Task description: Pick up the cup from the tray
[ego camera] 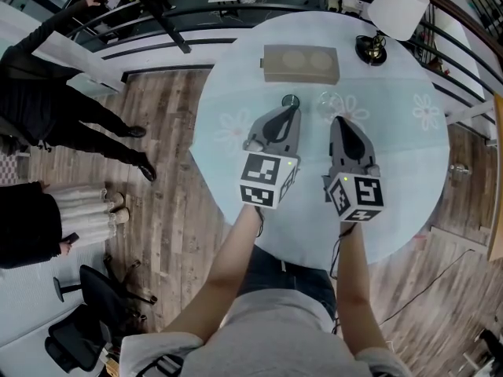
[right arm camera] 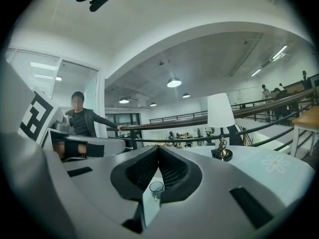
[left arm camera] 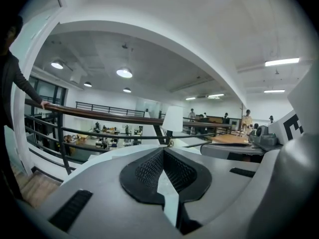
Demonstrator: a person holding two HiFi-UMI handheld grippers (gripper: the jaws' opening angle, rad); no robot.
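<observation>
- Both claws sit nearest you, side by side over the round worktop (ego camera: 393, 159) with its pale flower-print cloth. Left claw (ego camera: 291, 110) and right claw (ego camera: 340, 122) are each pinched fully together, nothing between the pads.
- Small clear glass cup (ego camera: 331, 105) stands upright on the cloth just ahead of your right claw, apart from the flat brown rectangular tray (ego camera: 271, 64). The tray's two round hollows look empty.
- Risk: push forward with that claw pinched and its nose will likely tip the cup or skid it along the cloth.
- Risk: clear glass on pale cloth makes the rim hard to read from above. Misjudge it and one pad could ride over the lip.
- Risk: smooth glass is probably slippery, so a shallow pinch may let it drop.
- Risk: your left claw runs close alongside. Swing it and it may clip the cup.
- White-shaded lamp (ego camera: 397, 6) stands beyond, well apart: low concern.
</observation>
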